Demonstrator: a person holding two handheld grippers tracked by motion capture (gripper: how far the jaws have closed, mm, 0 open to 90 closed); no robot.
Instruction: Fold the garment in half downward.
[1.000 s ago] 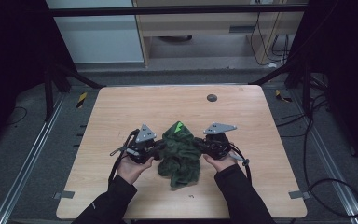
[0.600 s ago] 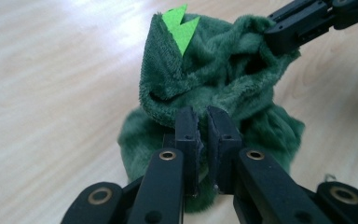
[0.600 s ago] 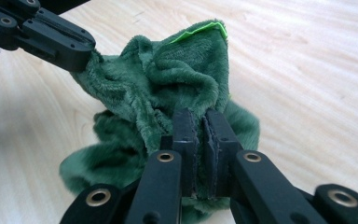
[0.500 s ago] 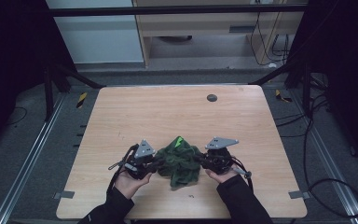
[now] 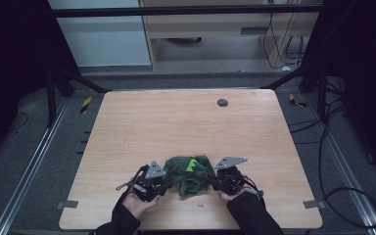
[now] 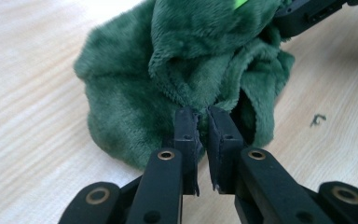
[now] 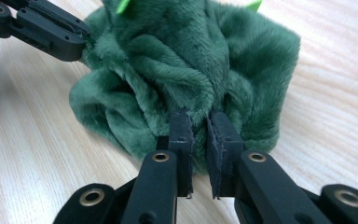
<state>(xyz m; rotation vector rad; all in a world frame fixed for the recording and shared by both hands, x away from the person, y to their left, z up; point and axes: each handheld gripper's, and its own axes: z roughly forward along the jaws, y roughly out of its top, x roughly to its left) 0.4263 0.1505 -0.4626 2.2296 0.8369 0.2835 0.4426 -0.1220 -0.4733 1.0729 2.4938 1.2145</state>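
Green cloth (image 5: 190, 174) between both hand-held grippers

you pulled both hands back toward you. the cloth (image 5: 190, 175) came along with the left gripper (image 5: 162, 184) and right gripper (image 5: 214, 183), and it is now bunched up smaller.

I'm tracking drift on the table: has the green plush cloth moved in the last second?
Yes. The green plush cloth, pinched by the left gripper and right gripper, has come toward the person's edge, farther from the dark round mark.
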